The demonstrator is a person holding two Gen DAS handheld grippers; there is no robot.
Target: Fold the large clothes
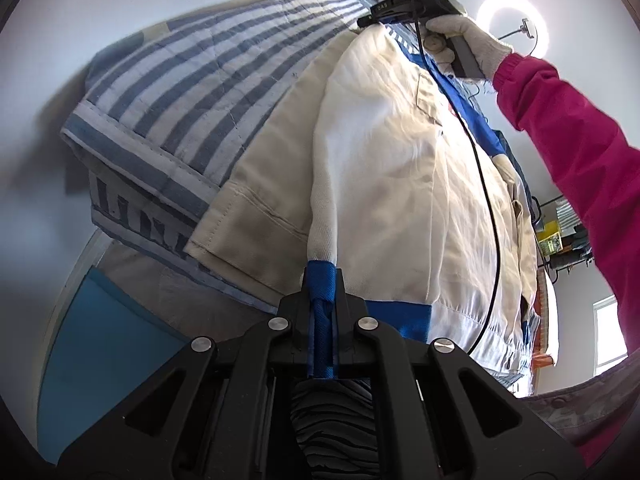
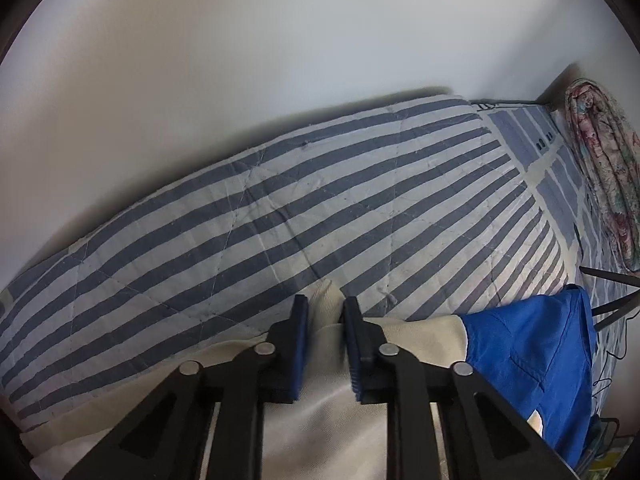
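A blue-and-white striped quilted bedspread [image 2: 280,208] stretched beyond both pairs of fingers. On it lay the cream cotton jacket with blue trim [image 1: 400,152], spreading ahead of the left gripper [image 1: 323,300], whose fingers pinched its blue cuff [image 1: 320,280]. The right gripper [image 2: 325,320] held cream fabric between fingers set slightly apart.

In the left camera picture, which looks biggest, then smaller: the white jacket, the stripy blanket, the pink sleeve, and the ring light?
1. White jacket
2. Stripy blanket, though the jacket covers part of it
3. Pink sleeve
4. Ring light, which looks tiny but is farther away, so its real size is unsure.
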